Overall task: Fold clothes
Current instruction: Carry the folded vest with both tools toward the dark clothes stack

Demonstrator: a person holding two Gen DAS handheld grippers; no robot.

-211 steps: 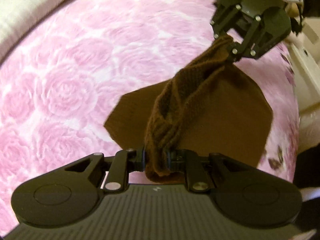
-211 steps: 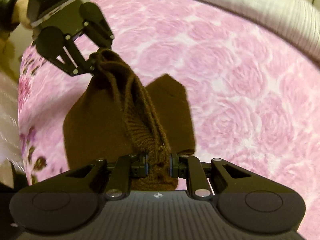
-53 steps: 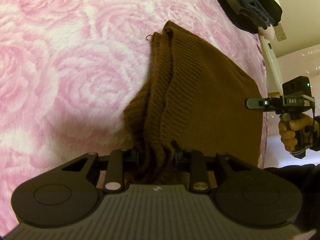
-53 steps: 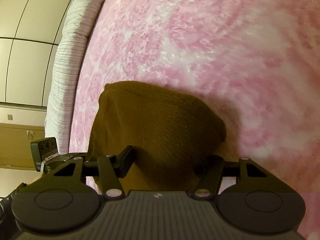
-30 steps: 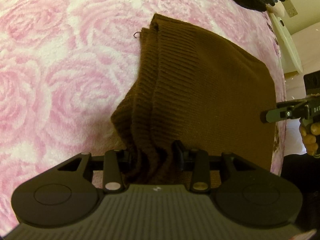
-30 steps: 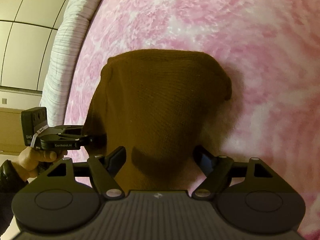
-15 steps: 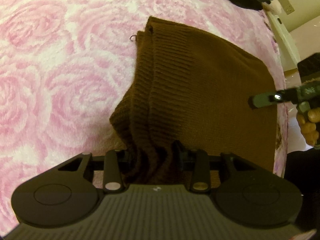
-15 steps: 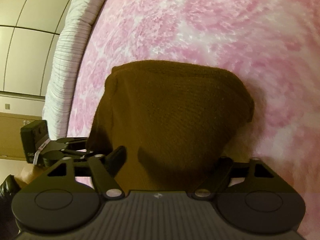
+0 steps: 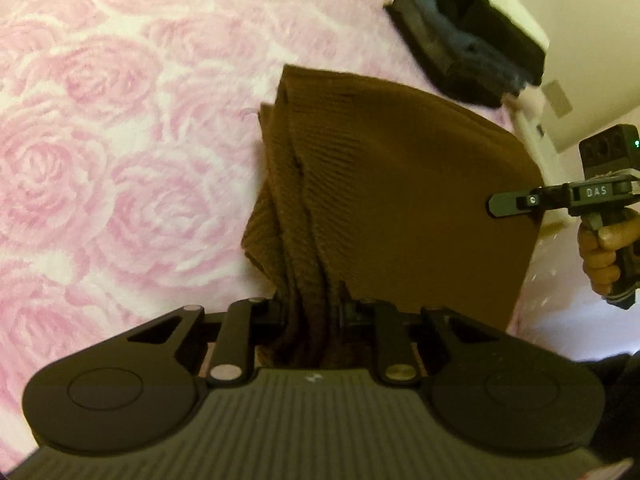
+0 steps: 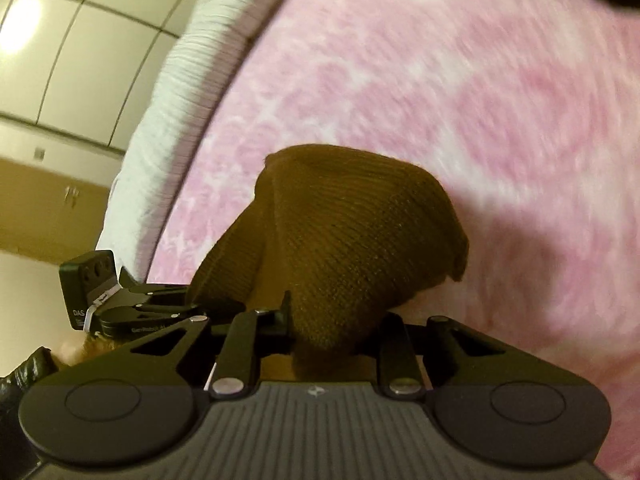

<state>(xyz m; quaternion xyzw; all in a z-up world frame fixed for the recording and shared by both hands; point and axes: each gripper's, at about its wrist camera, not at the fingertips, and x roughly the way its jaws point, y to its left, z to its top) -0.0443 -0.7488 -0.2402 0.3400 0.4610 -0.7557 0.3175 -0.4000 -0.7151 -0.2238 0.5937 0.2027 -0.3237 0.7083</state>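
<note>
Lying in folded layers on the pink rose blanket (image 9: 100,152), the brown knit garment (image 9: 400,200) now has both near corners caught: half a second back the right gripper (image 10: 328,320) stood wide open around its edge, and now its fingers have drawn in against a bunched fold, apparently clamped on it, though the contact itself is half hidden. The left gripper (image 9: 312,312) keeps its narrow pinch on the stacked ribbed edges at the garment's near left corner, as it has for several seconds. Seen from the left wrist, the right gripper reaches over the garment's right edge, with a hand (image 9: 604,256) behind it. With both corners held, another fold or a lift of the bundle looks likely. Beyond the garment's far edge sits a dark clothes pile (image 9: 472,52); a white striped pillow (image 10: 180,100) lies off its left side
</note>
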